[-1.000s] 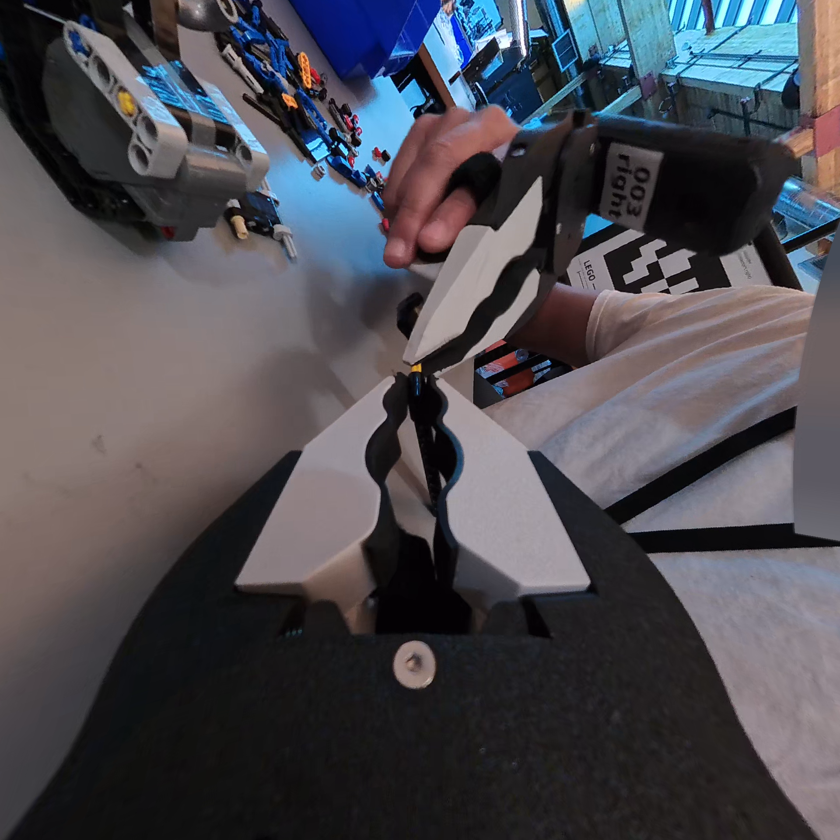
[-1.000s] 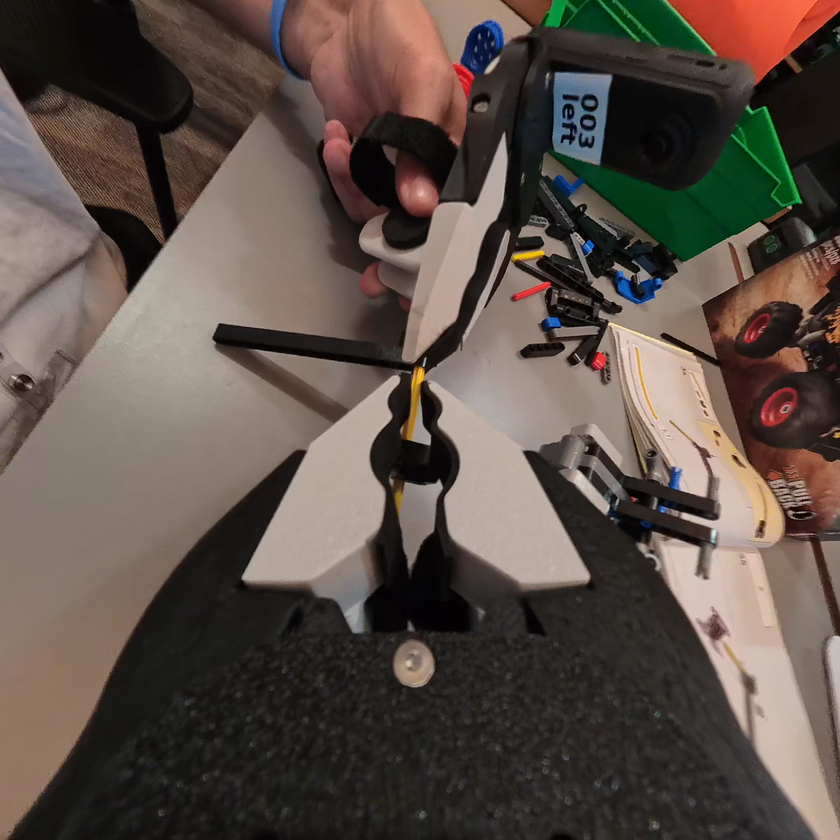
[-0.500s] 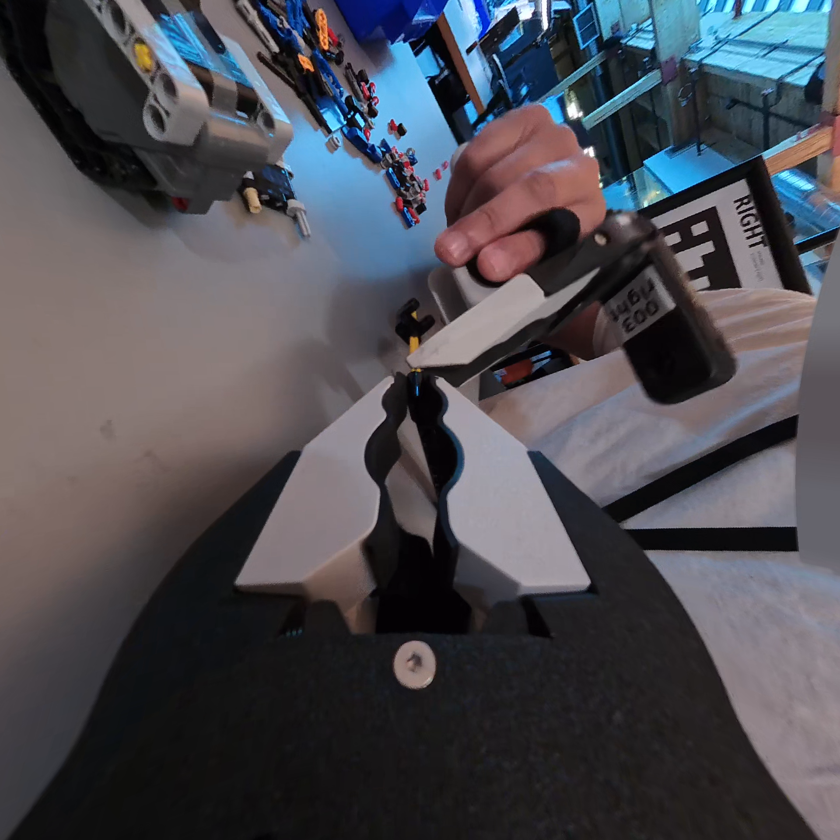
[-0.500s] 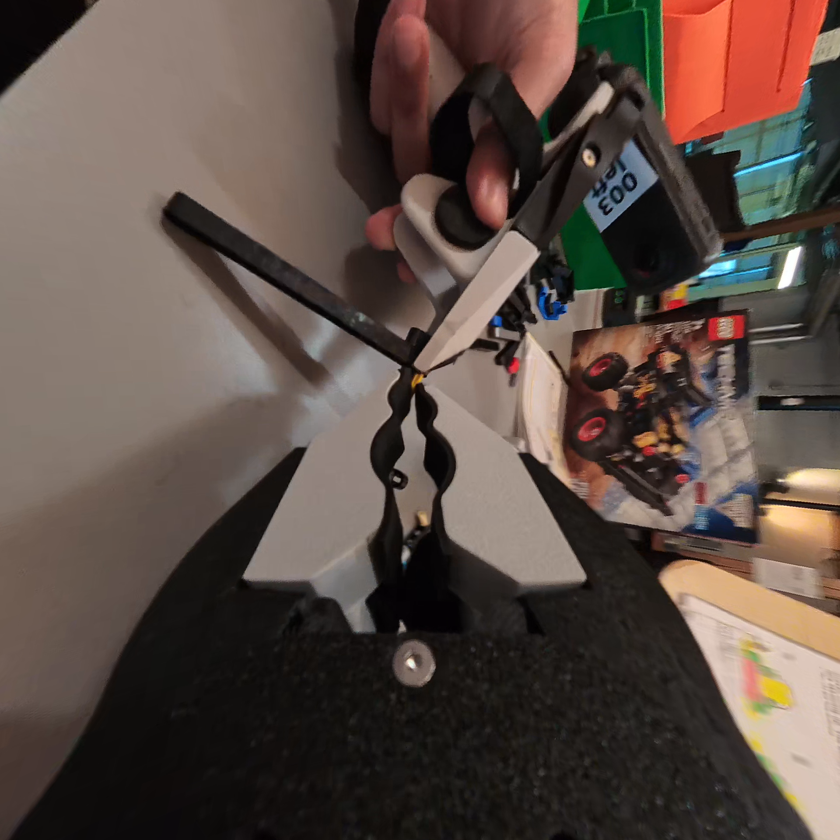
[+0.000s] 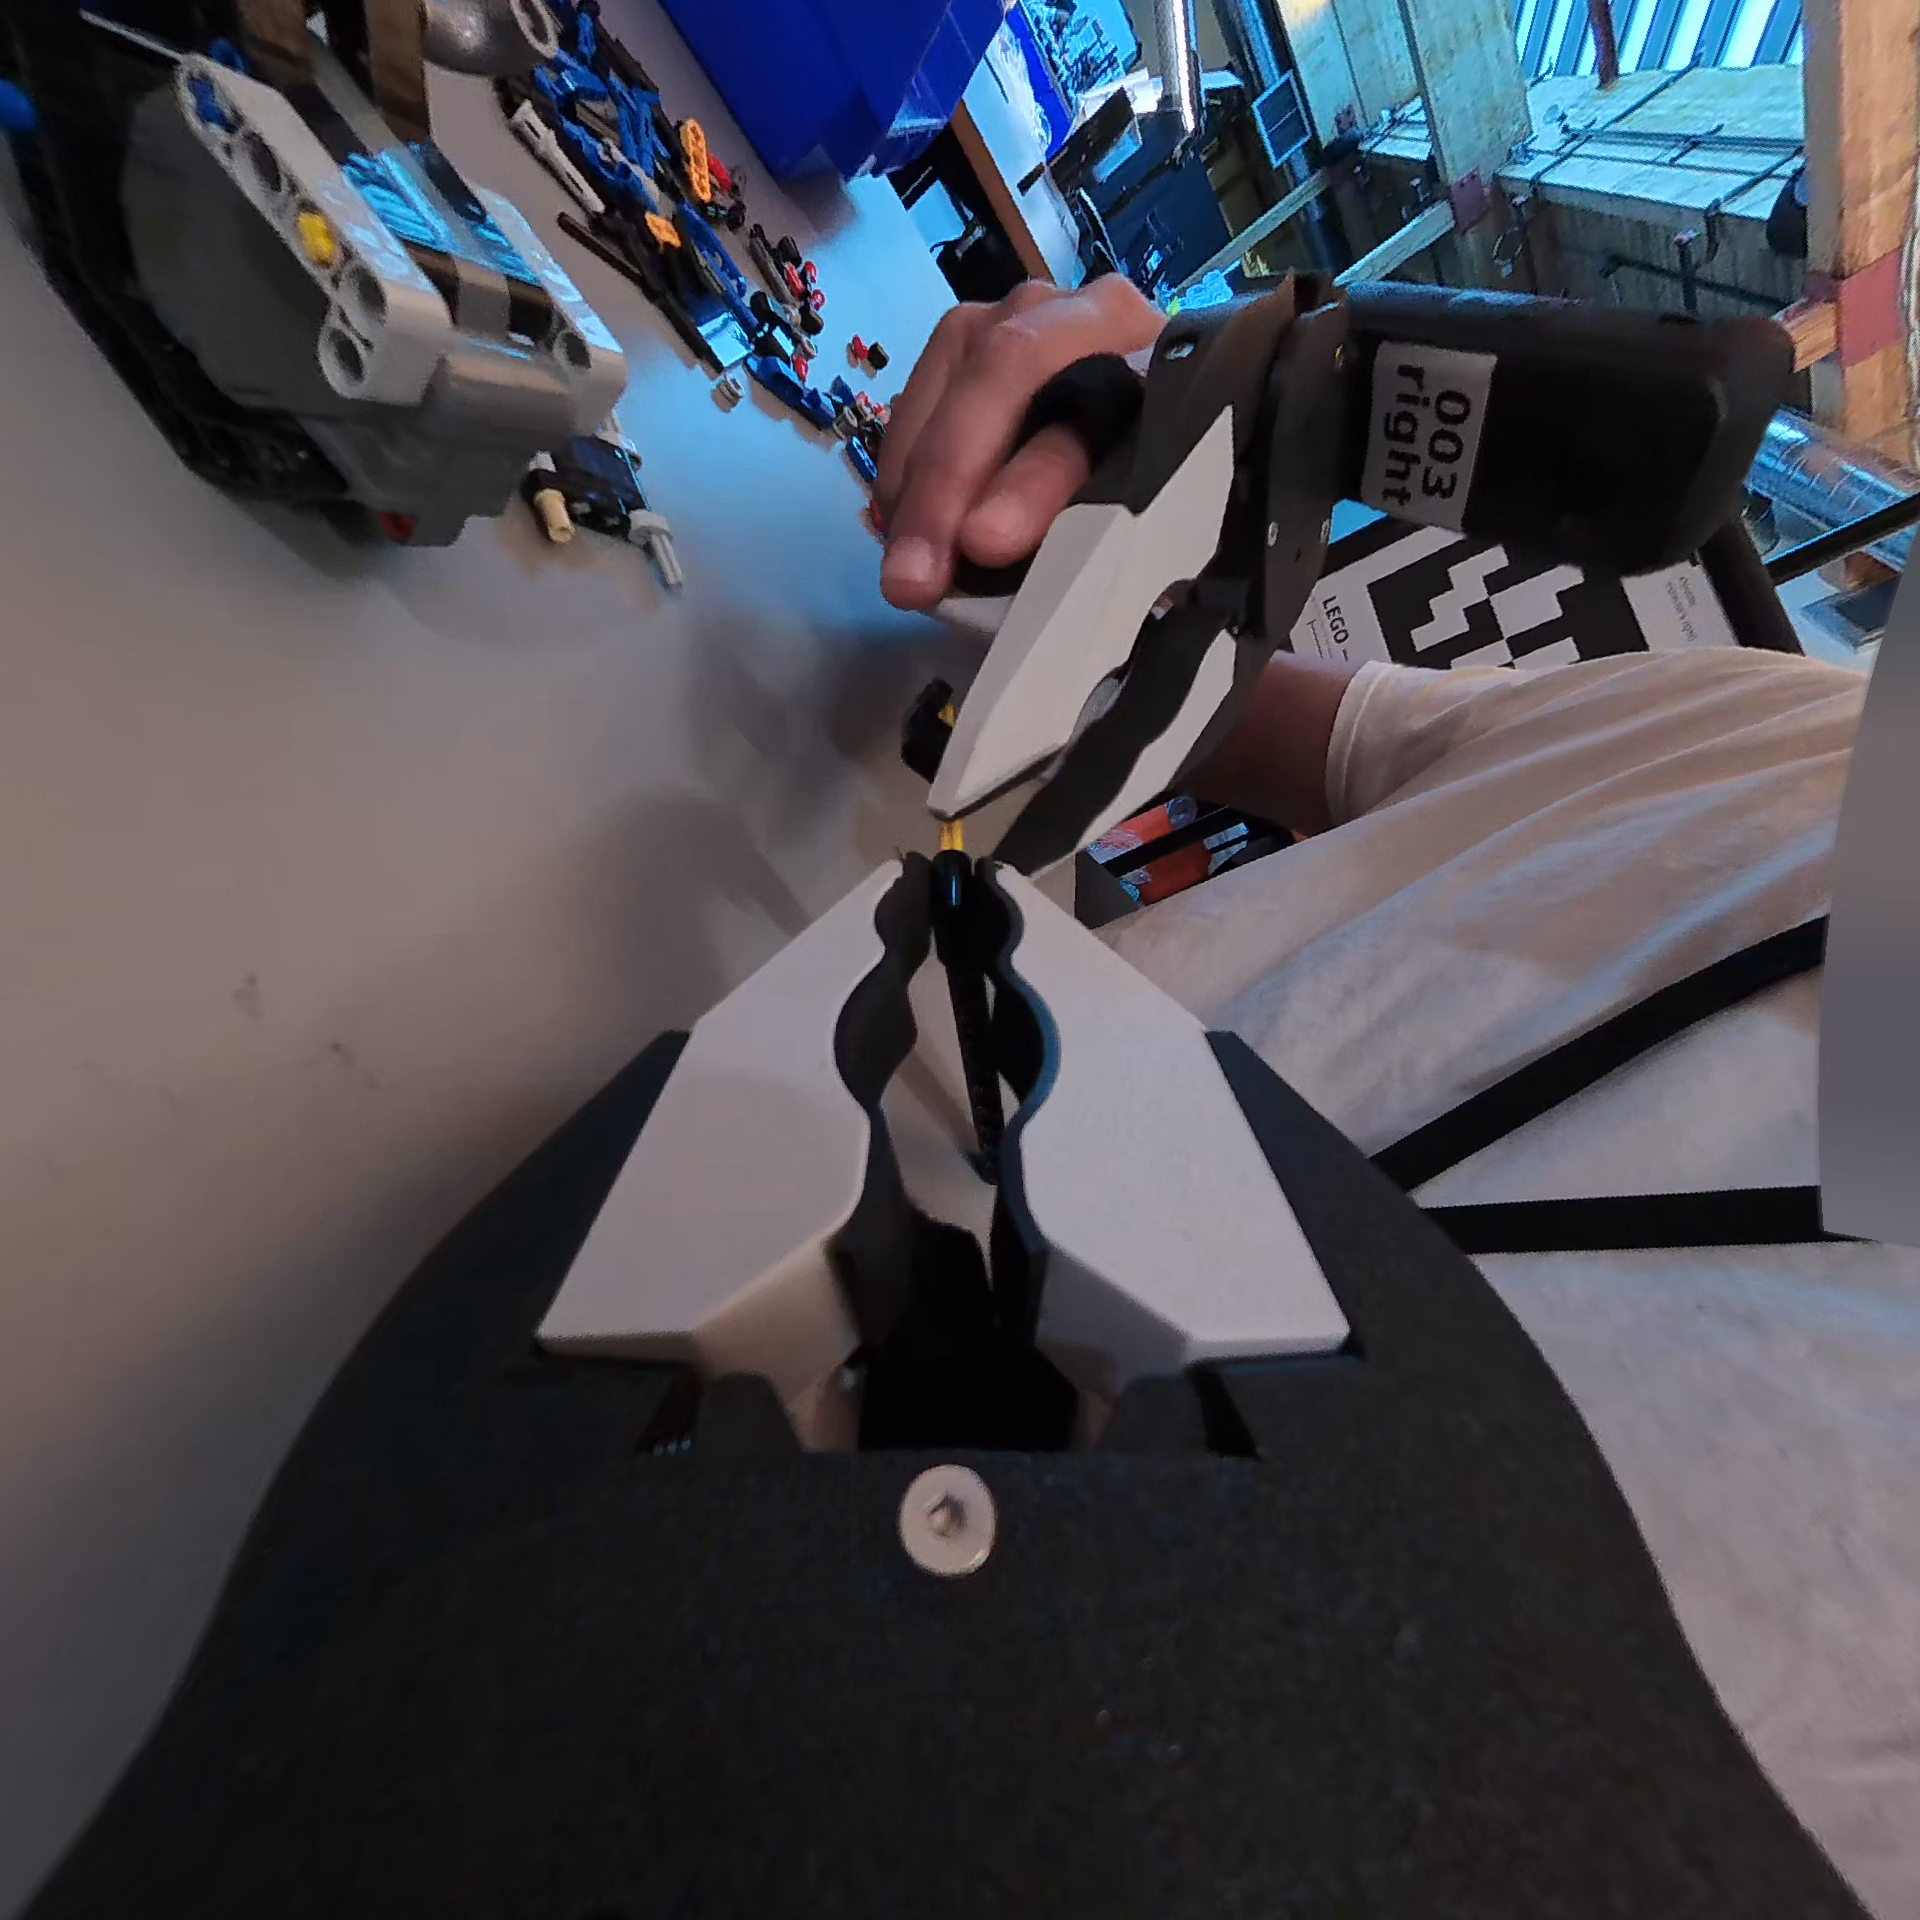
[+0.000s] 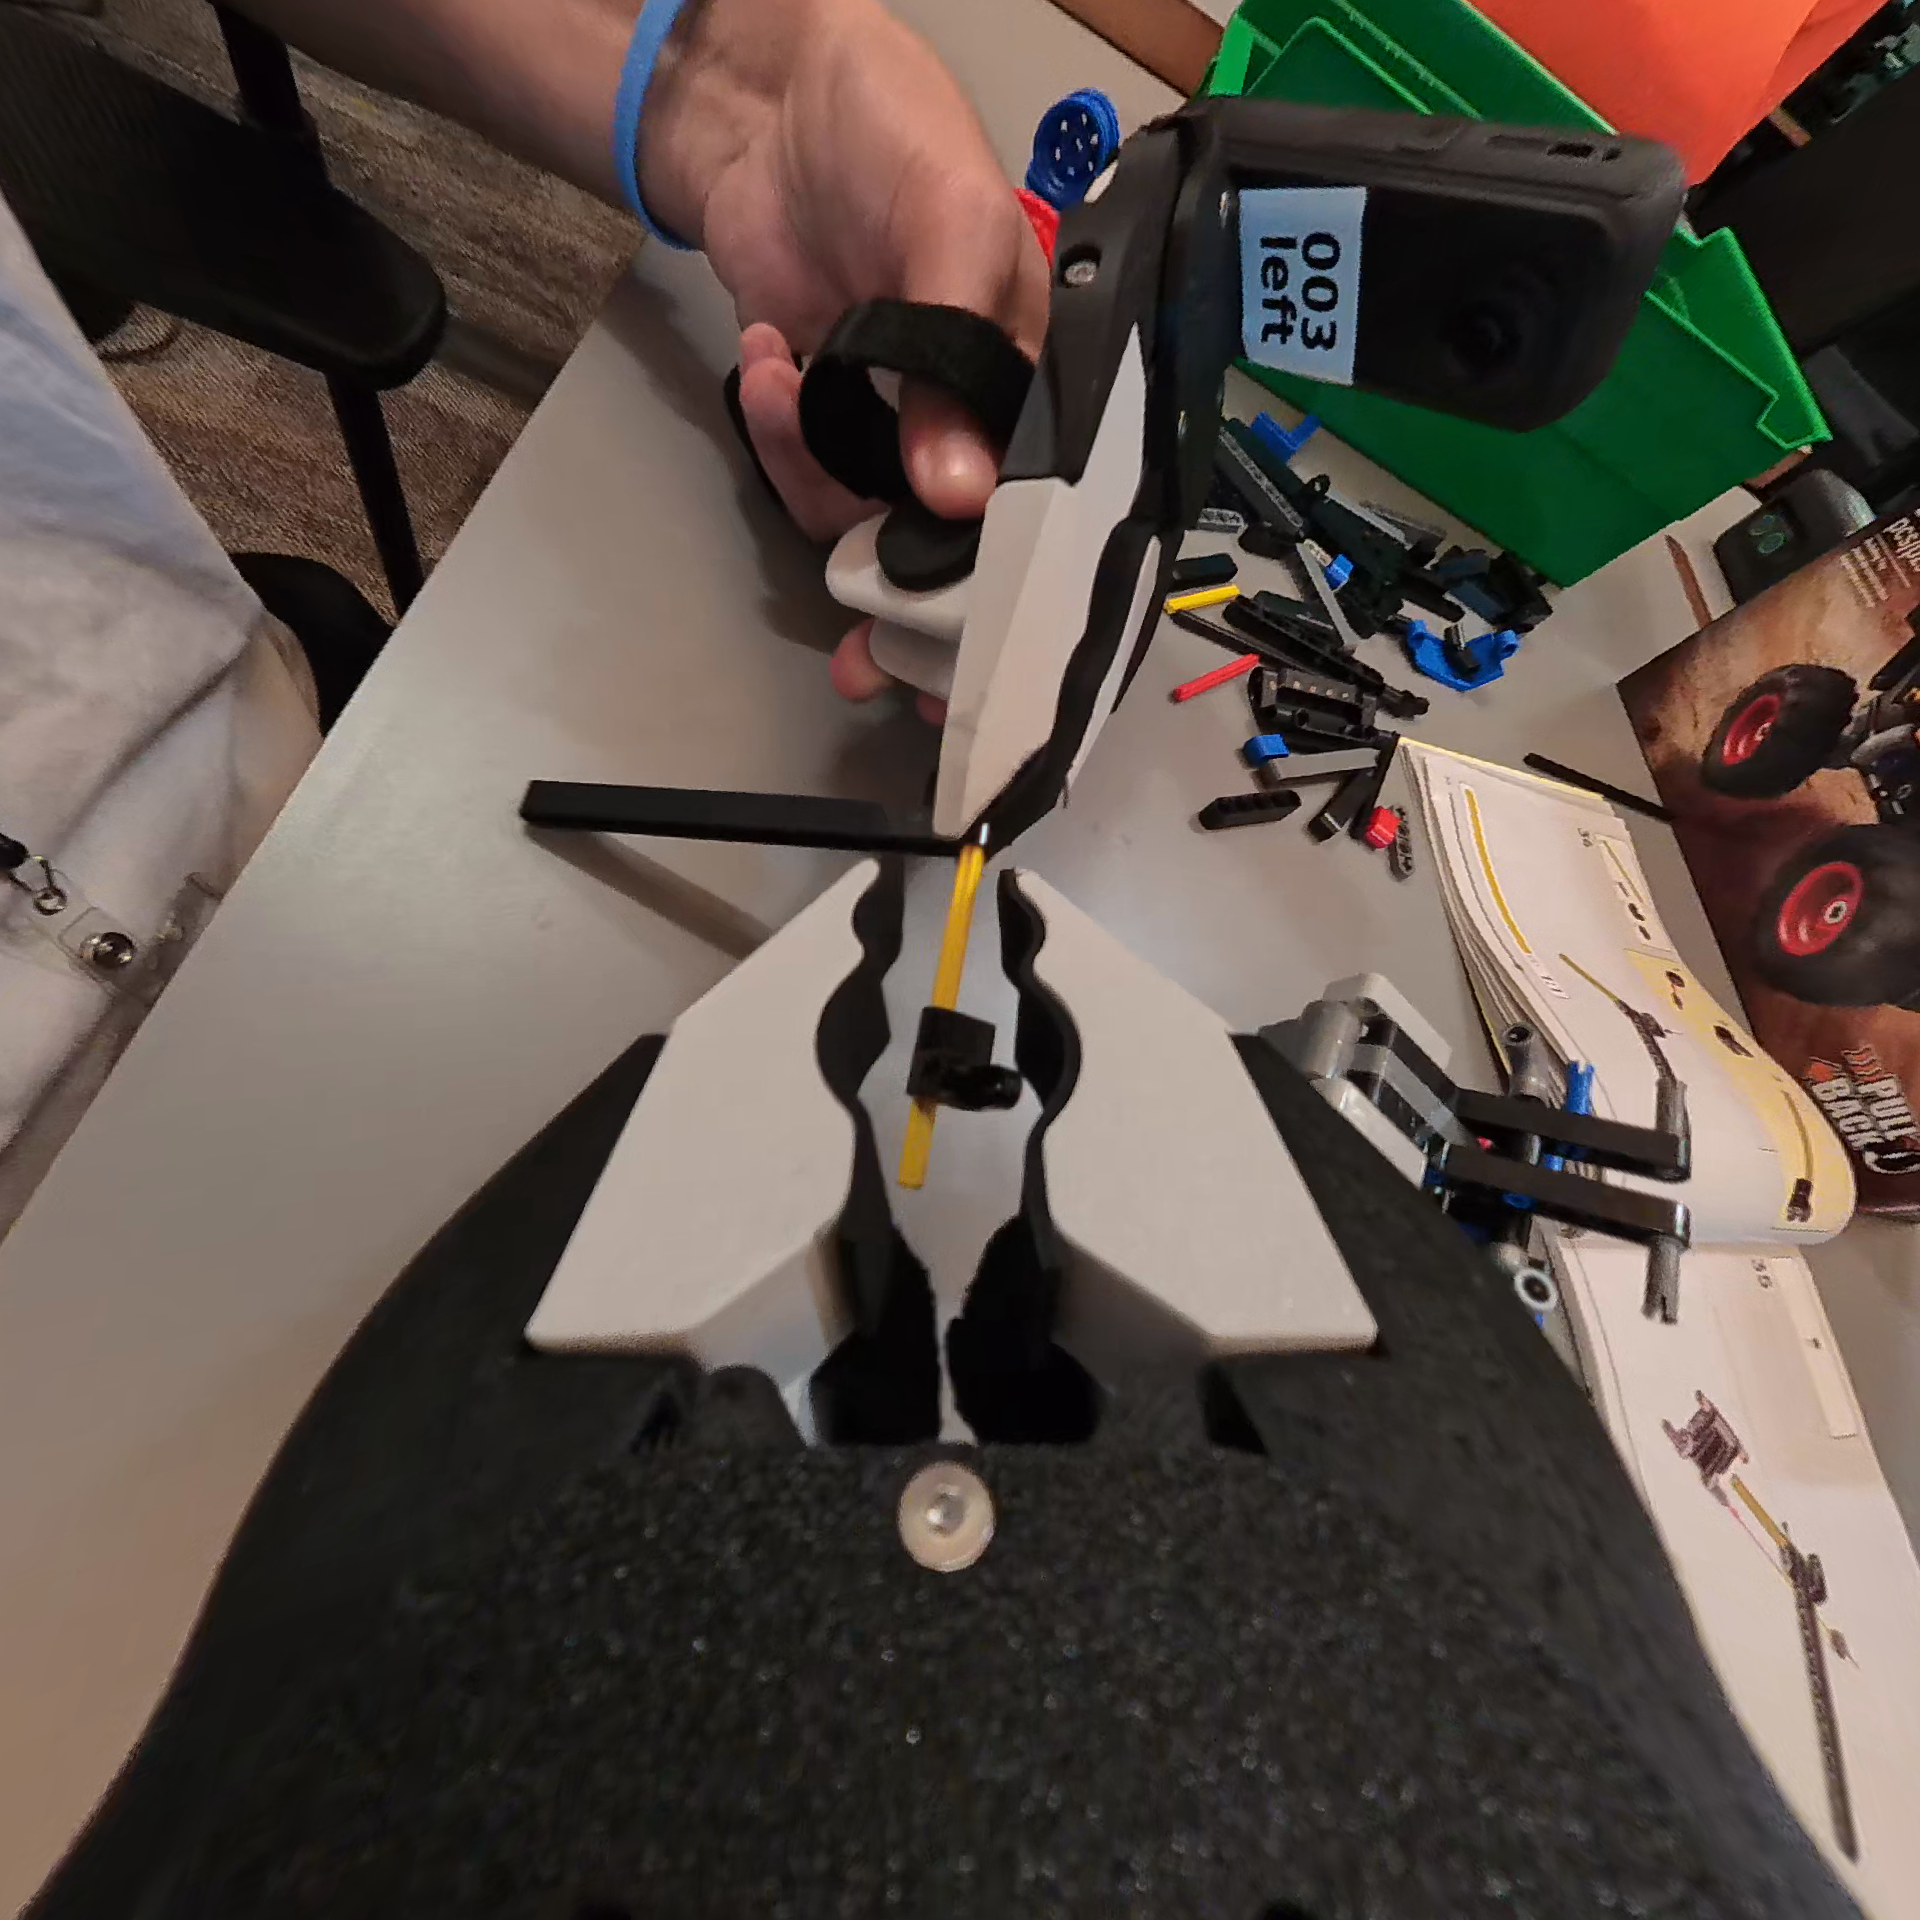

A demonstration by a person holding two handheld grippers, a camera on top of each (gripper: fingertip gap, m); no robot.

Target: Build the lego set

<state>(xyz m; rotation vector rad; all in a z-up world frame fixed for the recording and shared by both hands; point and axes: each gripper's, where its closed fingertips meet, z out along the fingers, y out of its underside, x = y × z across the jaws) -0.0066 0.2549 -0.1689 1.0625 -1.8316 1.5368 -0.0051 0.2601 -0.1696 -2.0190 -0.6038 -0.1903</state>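
Note:
My left gripper (image 5: 948,875) is shut on a long black beam (image 5: 971,1039) that runs back between its fingers. In the right wrist view the beam (image 6: 717,812) sticks out to the left of the left gripper (image 6: 979,828). A yellow axle (image 6: 951,956) carrying a small black connector (image 6: 951,1070) hangs from the beam's gripped end. The axle lies in the gap of my right gripper (image 6: 948,878), whose jaws stand apart. The axle's yellow tip (image 5: 948,836) shows just under the right gripper (image 5: 961,805). Both are held above the grey table (image 6: 468,935).
A grey motor block (image 5: 364,312) and a pile of blue and black parts (image 5: 665,208) lie at the far left. The right wrist view shows loose parts (image 6: 1330,644), a green bin (image 6: 1558,468), an open instruction booklet (image 6: 1558,935), the set's box (image 6: 1818,831) and a partial assembly (image 6: 1455,1122). My two grippers' fingertips are within a few centimetres of each other. Left tips and right tips are each some 10 cm from the grey motor block (image 5: 364,312). My right wrist view (image 6: 1367,988) looks at it from another angle.
My right gripper was shut on the yellow axle and now stands open around it. Both grippers tilted half a second ago and have swung back level. The left stays shut on the beam.

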